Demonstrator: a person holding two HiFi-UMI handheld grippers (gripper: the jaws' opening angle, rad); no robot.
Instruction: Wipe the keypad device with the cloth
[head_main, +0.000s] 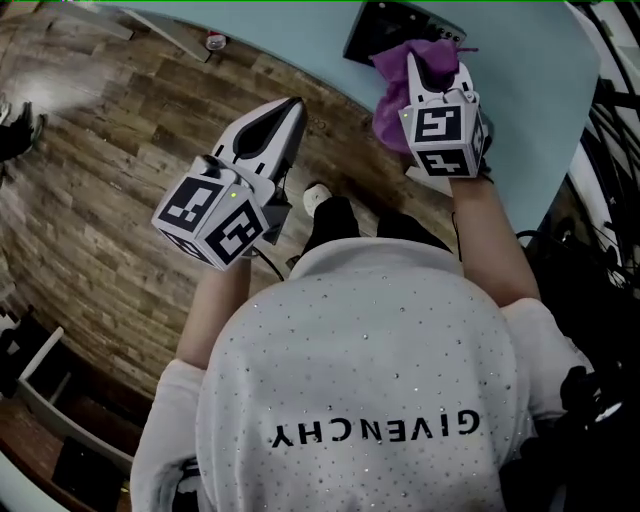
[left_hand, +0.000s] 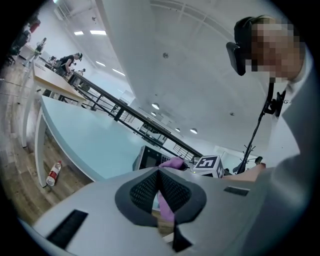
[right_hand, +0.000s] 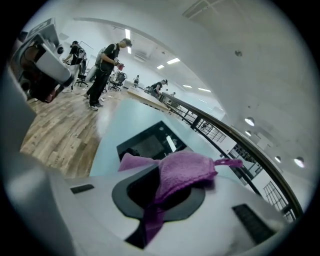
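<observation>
The black keypad device lies on the light-blue table, near its far side. My right gripper hovers just in front of the device, shut on a purple cloth that bunches over its tips and hangs down to the left. In the right gripper view the cloth drapes across the jaws, with the device beyond them. My left gripper is held over the wooden floor, off the table, shut and holding nothing. In its own view the device and cloth show ahead.
A small bottle lies on the wood floor under the table's curved edge. Dark cables crowd the right side. Shelving stands at lower left. People stand far off by other tables.
</observation>
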